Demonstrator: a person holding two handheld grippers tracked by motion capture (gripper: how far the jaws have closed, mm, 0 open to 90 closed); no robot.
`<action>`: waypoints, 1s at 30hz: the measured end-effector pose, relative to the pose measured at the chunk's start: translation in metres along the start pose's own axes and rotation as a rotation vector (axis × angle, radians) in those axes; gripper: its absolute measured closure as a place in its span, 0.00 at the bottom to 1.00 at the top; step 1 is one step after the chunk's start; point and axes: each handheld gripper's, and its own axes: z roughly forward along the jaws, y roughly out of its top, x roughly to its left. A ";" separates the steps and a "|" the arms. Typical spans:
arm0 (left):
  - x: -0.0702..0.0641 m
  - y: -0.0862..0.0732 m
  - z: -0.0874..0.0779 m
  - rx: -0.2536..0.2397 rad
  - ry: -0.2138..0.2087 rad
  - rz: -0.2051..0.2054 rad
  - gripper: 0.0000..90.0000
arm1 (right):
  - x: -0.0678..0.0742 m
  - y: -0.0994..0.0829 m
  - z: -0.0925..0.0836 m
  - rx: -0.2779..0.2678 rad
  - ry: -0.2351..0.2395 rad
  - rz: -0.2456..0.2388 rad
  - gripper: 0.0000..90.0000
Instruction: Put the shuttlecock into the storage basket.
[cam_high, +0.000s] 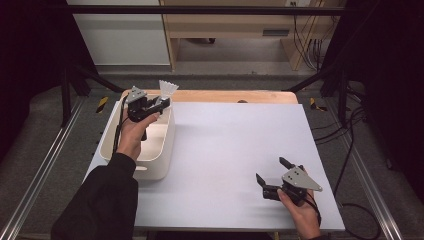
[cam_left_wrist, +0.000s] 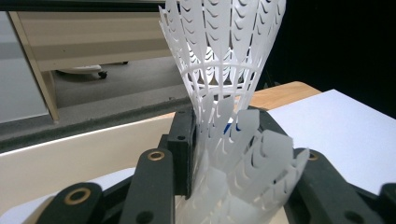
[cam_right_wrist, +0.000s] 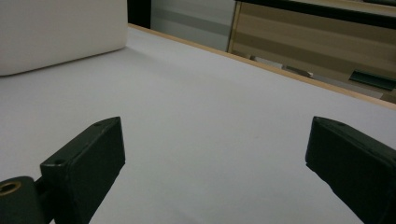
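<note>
Item in hand: white plastic shuttlecocks (cam_left_wrist: 224, 93), apparently two nested, the upper skirt flaring upward.
Location: I see them raised above the far corner of the white bin (cam_high: 160, 150), which sits at the left edge of the table (cam_high: 235, 150).
Left gripper (cam_high: 159, 103): closed on the shuttlecocks; the jaws pinch low on the skirts.
Right gripper (cam_high: 272, 172): jaws spread wide, nothing between them, resting low at the near right of the table.
Step in hand: I judge this a lift out of the bin, with the load not yet set down.
Next move: I would carry them over bare table and lower gently; the thin skirts look easy to crush.
Left gripper view: shows the pinch and the crumpled lower skirt, too small to read from above.
High view: shows the bin beneath the load.
Right gripper view: shows the bin's rounded outer wall (cam_right_wrist: 60, 32) across bare tabletop.
</note>
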 end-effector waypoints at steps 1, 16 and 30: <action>0.000 0.000 0.000 -0.002 -0.002 0.002 0.72 | 0.000 0.000 0.000 0.000 0.001 0.000 0.05; 0.001 -0.001 0.001 -0.004 -0.001 -0.002 0.72 | 0.001 0.000 0.001 0.003 0.008 0.000 0.05; 0.005 -0.005 0.001 -0.011 0.004 -0.039 0.72 | 0.001 -0.001 0.001 0.007 0.011 -0.001 0.06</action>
